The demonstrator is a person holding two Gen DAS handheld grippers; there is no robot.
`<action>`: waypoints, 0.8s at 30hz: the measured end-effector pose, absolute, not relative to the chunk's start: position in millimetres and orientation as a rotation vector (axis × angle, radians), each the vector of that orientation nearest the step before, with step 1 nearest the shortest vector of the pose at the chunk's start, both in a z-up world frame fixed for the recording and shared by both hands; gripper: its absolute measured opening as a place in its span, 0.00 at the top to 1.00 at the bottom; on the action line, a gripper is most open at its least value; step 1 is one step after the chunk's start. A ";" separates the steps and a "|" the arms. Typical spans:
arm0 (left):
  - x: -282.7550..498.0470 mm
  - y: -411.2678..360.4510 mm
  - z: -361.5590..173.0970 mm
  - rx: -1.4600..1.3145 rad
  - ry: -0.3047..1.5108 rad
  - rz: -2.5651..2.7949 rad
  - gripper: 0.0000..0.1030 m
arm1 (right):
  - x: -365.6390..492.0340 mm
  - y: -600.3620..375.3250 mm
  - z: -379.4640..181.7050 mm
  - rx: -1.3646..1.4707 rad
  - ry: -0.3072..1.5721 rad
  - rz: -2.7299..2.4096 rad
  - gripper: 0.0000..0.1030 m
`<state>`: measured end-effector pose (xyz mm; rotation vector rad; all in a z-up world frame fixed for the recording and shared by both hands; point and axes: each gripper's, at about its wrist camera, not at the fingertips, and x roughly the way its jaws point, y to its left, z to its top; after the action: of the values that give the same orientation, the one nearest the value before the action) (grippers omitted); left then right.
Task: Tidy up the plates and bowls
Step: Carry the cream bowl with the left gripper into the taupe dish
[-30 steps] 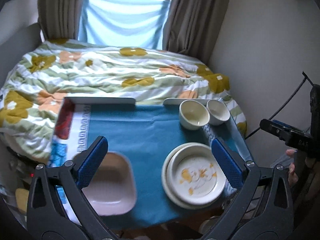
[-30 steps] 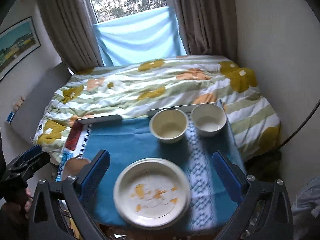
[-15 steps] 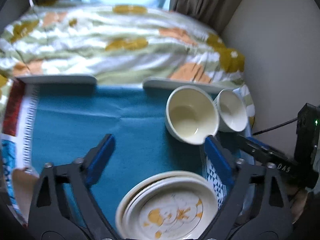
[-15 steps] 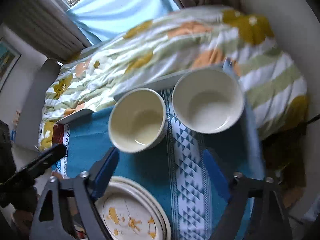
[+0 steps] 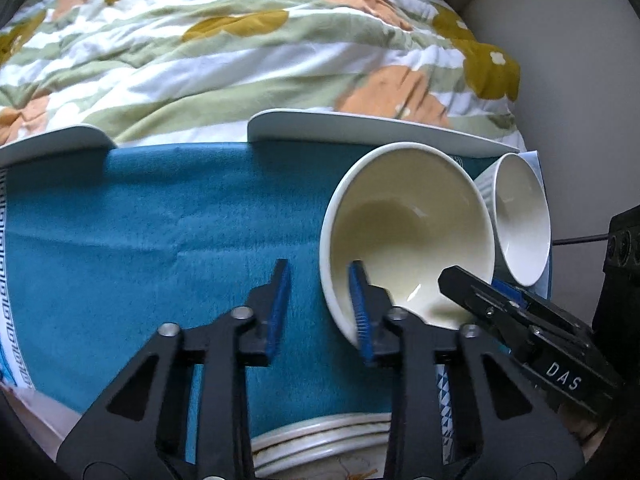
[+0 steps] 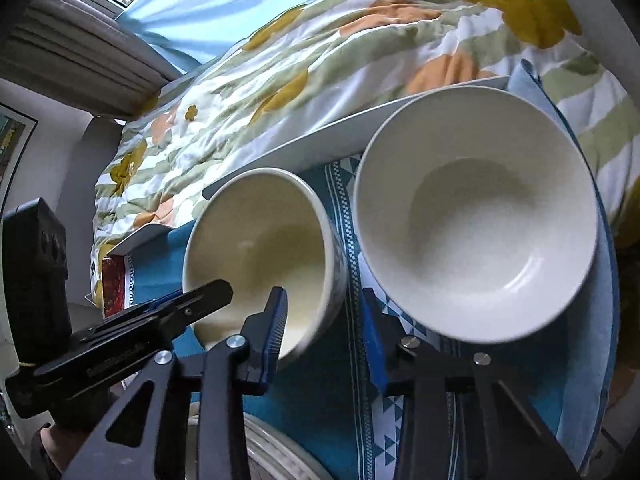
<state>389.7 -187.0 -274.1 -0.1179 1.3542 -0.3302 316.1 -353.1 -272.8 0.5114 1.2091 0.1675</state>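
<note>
Left gripper [image 5: 320,296] partly open, straddling near-left rim of cream bowl [image 5: 404,236]: rt blue pad inside the bowl, left pad outside over the blue cloth [image 5: 160,240]; gap wider than the wall, so not clamped (contact of the inner pad w/ the wall can't be judged). Right gripper [image 6: 326,324] also part open, straddling the same cream bowl [image 6: 260,248] at its near-right rim: left pad inside, rt pad outside in the gap next to white bowl [image 6: 476,216], not visibly pinching. Other tool's black finger seen reaching into the cream bowl in each view. Cream bowl on the cloth twd the far right, just beside white bowl [image 5: 520,220], rims nearly touching; both upright, empty. Stack of plates [image 5: 320,452] w/ orange smears at bottom edge, near side of cloth, mostly hidden by the claw. Two pale flat trays [image 5: 360,128] along far edge of cloth, floral quilt [image 5: 240,48] behind. Vs 0.5 s ago: both claws narrowed a lot from wide spread, both moved fwd & down onto the cream bowl, which then sat clear ahead of the tips; plates slid almost out of frame; bowls unmoved on the cloth.
</note>
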 end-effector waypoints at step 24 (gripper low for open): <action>342.6 -148.5 -185.6 -0.104 1.130 -0.247 0.90 | 309.6 -306.1 -193.6 0.270 1.091 0.326 0.81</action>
<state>342.6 -148.5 -185.6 -0.1037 1.1295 -0.2466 309.6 -306.1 -193.6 0.2705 1.0907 0.3257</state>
